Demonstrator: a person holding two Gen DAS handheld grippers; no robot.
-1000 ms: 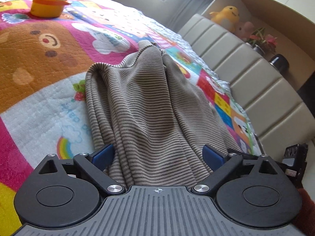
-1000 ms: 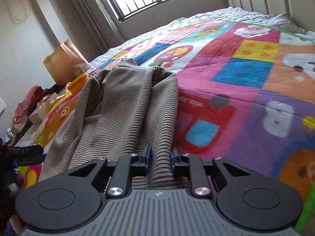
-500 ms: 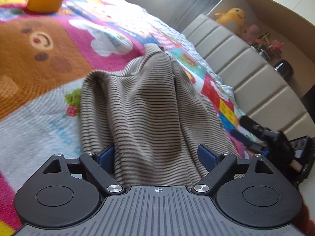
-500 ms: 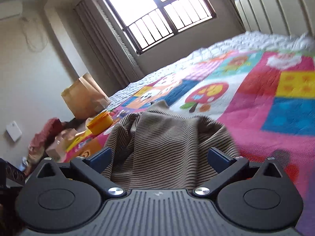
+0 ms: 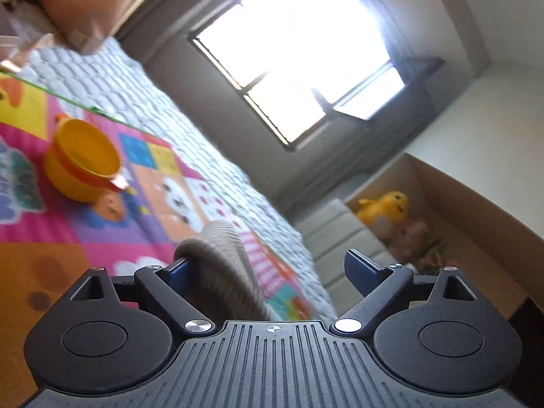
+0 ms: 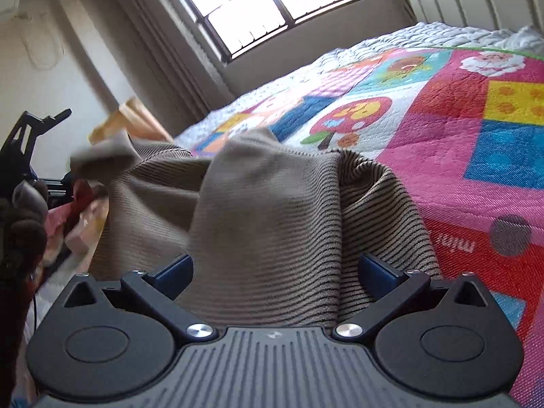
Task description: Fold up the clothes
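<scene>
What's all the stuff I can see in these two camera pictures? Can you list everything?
striped garment: one, beige with dark stripes, bunched on the quilt.
quilt: one, patchwork of pink, blue, yellow and orange, covering the bed.
yellow tub: one, yellow with an orange rim, on the quilt far from the garment.
window: one, bright, dark frame, in the end wall.
paper bag: one, brown, beyond the bed near the window.
headboard: one, padded beige panels, at the bed's side.
yellow plush toy: one, on the shelf above the headboard.
left gripper: one, black with blue pads, jaws wide, garment beside one pad.
right gripper: one, black with blue pads, jaws wide over the garment.
</scene>
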